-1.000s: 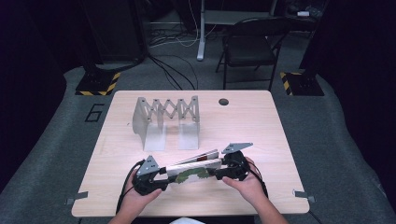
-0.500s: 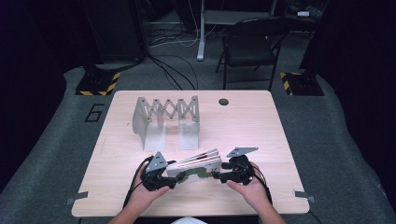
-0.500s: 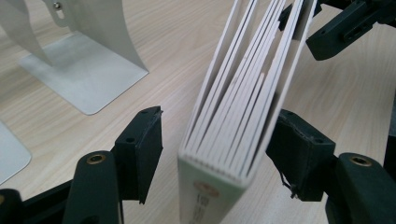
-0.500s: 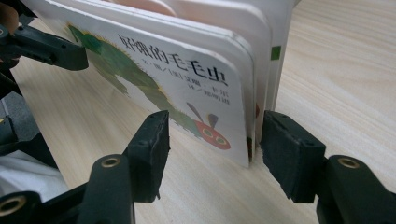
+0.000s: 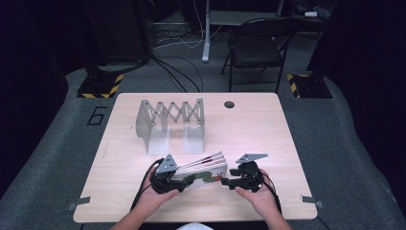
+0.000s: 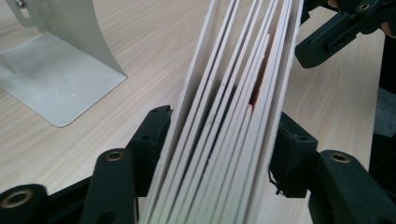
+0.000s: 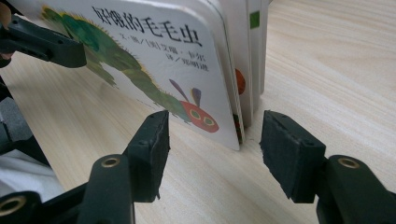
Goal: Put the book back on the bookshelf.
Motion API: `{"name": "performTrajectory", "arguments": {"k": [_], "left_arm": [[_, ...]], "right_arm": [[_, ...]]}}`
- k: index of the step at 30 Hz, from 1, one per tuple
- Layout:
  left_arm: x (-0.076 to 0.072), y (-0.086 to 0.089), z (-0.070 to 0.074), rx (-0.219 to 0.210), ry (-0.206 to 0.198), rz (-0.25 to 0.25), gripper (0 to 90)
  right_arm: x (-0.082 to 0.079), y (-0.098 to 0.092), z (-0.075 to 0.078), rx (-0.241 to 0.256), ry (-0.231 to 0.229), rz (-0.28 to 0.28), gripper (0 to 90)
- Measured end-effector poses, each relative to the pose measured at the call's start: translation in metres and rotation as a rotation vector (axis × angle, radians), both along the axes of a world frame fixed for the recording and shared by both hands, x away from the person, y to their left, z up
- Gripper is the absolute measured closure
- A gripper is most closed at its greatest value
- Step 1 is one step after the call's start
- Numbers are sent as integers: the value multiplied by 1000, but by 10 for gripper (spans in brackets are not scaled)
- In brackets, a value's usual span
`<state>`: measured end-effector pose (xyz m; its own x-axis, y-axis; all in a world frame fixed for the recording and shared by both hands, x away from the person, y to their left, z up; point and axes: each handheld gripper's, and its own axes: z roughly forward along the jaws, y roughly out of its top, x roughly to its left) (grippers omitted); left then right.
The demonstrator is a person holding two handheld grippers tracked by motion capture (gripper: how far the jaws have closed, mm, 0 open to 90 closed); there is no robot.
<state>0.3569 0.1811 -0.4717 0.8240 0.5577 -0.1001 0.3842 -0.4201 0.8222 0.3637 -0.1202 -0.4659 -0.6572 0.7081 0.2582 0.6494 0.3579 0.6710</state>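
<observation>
Book: we have the board books [image 5: 201,168] bunched at the desk's [image 5: 249,129] near edge, about 6 o'clock from the metal rack [image 5: 170,122], standing on edge with pages fanned.
Left gripper [image 5: 165,178]: its jaws pinch the stack's left end; in the left gripper view the pages [image 6: 229,116] sit squeezed between both pads, which we judge keeps them upright.
Right gripper [image 5: 239,178]: jaws spread, apart from the caterpillar cover [image 7: 154,65], its corner just ahead of the gap in the right gripper view.
Hands: both forearms come in from 6 o'clock, grippers pointing inward at each other, low to the desk.
Why: we judge the stack is steadied for lifting toward the rack at 12 o'clock.
</observation>
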Motion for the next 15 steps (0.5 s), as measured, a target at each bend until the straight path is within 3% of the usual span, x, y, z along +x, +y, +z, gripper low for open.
{"name": "performTrajectory", "arguments": {"k": [9,12,15], "left_arm": [[-11,-5,2,32,-17,-43,664],[-17,-8,2,59,-47,-51,736],[-21,-8,2,61,-55,-52,750]], "right_arm": [[5,-3,-4,5,7,-16,420],[9,-3,-5,7,5,-17,422],[12,-1,-6,10,2,-14,423]]}}
